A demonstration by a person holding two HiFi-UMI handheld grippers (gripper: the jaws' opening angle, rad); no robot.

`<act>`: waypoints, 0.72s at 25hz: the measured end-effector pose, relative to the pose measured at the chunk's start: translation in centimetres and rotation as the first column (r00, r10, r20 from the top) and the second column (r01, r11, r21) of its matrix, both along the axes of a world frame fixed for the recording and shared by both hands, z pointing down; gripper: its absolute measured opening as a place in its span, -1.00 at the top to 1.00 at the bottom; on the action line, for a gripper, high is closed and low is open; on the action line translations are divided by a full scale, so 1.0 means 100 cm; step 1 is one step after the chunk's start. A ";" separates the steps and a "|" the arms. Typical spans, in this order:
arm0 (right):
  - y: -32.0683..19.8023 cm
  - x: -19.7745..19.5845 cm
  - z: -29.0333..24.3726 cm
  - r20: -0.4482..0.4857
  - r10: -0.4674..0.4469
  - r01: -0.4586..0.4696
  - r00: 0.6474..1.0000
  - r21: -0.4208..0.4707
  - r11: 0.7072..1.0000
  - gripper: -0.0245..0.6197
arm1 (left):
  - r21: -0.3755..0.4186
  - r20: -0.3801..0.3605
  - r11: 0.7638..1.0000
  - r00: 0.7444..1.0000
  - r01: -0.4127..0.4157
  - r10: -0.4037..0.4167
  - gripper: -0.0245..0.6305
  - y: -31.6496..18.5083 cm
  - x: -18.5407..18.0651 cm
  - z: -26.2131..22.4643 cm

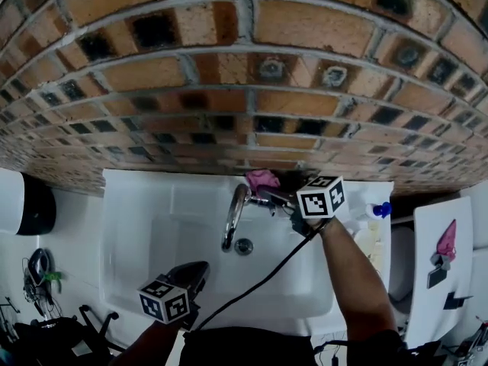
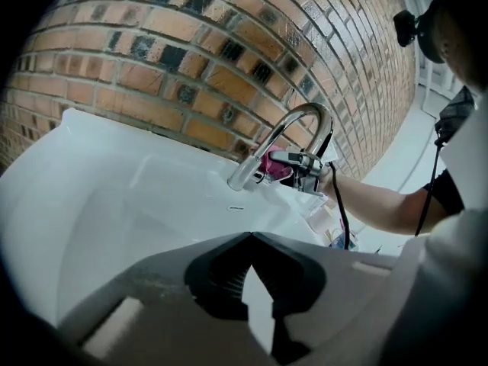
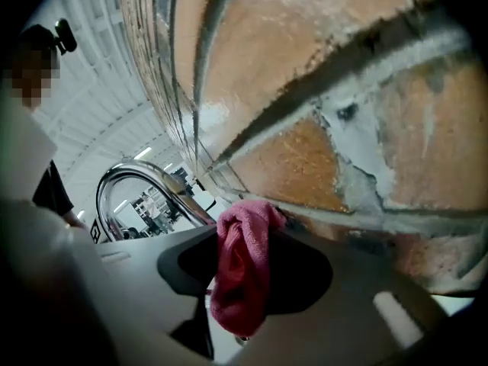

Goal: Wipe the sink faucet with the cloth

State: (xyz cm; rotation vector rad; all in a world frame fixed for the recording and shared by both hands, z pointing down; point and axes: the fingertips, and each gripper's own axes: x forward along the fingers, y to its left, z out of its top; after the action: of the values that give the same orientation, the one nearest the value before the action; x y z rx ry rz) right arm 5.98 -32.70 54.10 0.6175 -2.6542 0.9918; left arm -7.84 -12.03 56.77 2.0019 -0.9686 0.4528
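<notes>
Right gripper (image 1: 269,196) clamped on the crumpled pink cloth (image 3: 241,273) at the curved chrome faucet's (image 1: 234,216) base, left gripper (image 1: 192,274) closed empty over the white sink (image 1: 137,227); the bunched cloth may snag and pull free.

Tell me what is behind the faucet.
The pink cloth, held in the right tool, sits just behind the faucet, with the brick wall beyond. The cloth covers the sink ledge under it.
</notes>
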 end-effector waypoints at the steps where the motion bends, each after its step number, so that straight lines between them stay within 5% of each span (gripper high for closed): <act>1: -0.002 -0.003 0.001 0.027 -0.007 0.007 1.000 -0.014 1.000 0.42 | -0.007 0.004 1.000 1.000 0.004 -0.004 0.91 0.000 -0.002 0.002; 8: -0.002 -0.013 -0.004 0.188 -0.024 0.041 0.982 -0.088 0.995 0.42 | -0.026 0.007 1.000 1.000 0.007 -0.006 0.91 -0.006 -0.005 0.009; 18: 0.003 -0.027 -0.049 0.272 -0.084 0.100 0.959 -0.044 0.994 0.42 | -0.013 -0.023 0.999 0.999 -0.031 0.031 0.91 0.006 0.004 0.002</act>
State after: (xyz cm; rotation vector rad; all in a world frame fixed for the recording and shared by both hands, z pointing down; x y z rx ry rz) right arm 3.32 -32.38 49.16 0.3638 -2.8444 1.1958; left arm -7.48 -11.38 56.97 2.0080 -0.9193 0.4510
